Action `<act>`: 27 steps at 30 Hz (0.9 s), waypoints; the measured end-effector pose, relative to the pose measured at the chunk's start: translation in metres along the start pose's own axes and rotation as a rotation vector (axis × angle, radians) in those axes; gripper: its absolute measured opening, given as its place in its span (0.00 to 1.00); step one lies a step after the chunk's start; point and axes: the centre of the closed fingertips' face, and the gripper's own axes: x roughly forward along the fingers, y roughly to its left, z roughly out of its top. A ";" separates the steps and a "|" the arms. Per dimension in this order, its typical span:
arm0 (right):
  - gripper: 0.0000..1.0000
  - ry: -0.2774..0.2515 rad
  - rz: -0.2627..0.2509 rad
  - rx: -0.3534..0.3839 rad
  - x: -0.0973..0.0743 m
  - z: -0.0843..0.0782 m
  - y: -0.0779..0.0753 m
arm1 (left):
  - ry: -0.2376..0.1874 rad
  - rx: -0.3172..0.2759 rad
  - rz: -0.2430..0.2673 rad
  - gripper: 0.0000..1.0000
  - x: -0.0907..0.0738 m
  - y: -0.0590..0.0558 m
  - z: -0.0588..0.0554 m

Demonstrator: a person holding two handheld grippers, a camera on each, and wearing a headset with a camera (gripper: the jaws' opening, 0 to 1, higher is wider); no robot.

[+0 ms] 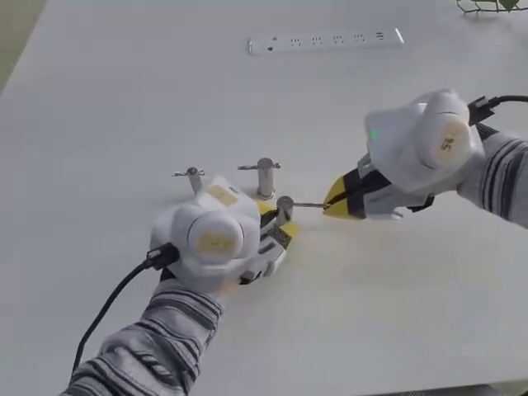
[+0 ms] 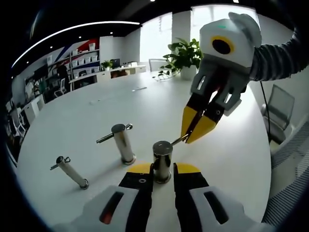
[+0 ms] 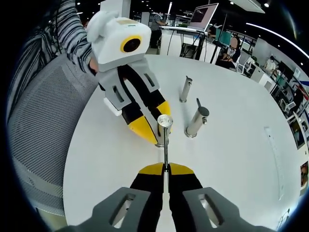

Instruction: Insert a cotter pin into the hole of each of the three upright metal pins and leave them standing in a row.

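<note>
Metal pins [image 2: 123, 142]: three, two pinned | left gripper [image 2: 162, 169] clamps third pin [image 2: 162, 153] | right gripper [image 3: 165, 168] pinches cotter pin [image 3: 165, 142]

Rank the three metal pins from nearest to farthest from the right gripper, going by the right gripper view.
1. Clamped pin, dead ahead, at the tip of the held cotter pin.
2. Thick pin, just right of it.
3. Thin pin, farther back, right of centre.

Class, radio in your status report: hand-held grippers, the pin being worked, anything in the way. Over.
Left hand-held gripper shut on third metal pin, upright. Right hand-held gripper shut on cotter pin, tip at that pin's top. Nothing in between.
</note>
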 end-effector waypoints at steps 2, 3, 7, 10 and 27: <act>0.00 0.000 0.001 -0.002 0.000 0.001 -0.001 | 0.000 -0.012 0.001 0.13 0.001 0.000 0.000; 0.00 0.000 0.002 -0.004 0.000 0.002 -0.001 | -0.002 -0.018 0.002 0.12 0.001 0.000 0.000; 0.00 0.009 0.006 -0.015 0.001 0.003 -0.001 | -0.003 -0.036 0.010 0.10 0.002 0.002 0.000; 0.00 0.015 0.007 -0.014 0.001 0.002 -0.002 | -0.007 -0.054 0.012 0.10 0.003 0.002 -0.001; 0.00 0.031 0.017 -0.032 -0.002 0.012 0.001 | -0.025 -0.079 0.012 0.10 0.005 0.002 -0.004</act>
